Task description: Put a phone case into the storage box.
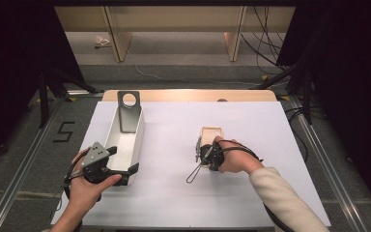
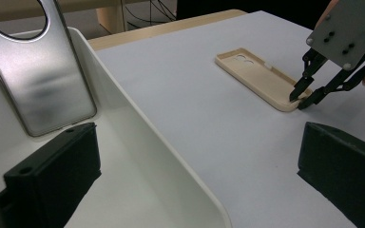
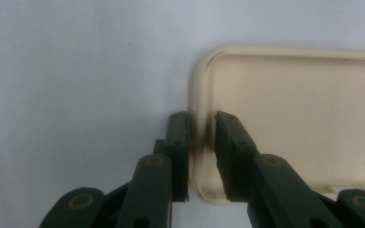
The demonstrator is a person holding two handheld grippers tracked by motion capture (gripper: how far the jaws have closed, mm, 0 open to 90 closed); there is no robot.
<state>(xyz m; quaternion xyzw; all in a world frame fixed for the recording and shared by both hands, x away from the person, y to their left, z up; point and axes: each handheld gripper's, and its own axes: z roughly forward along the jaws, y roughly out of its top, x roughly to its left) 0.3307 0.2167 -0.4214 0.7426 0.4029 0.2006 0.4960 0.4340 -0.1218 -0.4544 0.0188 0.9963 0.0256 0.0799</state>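
A cream phone case [image 1: 211, 131] lies open side up on the white table cover, right of centre. My right gripper [image 1: 199, 149] reaches its near left corner; its jaws straddle the case's rim [image 3: 200, 95], one outside and one inside, with a sliver of gap, so open. In the left gripper view the right gripper [image 2: 302, 97] stands at the end of the case [image 2: 259, 76]. My left gripper [image 1: 128, 175] is open wide across the near right wall of a white bin [image 1: 137, 140]. A grey metal plate [image 2: 43, 80] with a round hole leans in the bin's far end.
The white cover [image 1: 174, 193] spans the wooden table [image 1: 188, 95]. Black stand legs [image 1: 43, 96] and cables [image 1: 265, 43] are on the floor beyond and beside it. A "5" marking [image 1: 64, 131] lies on the floor at the left.
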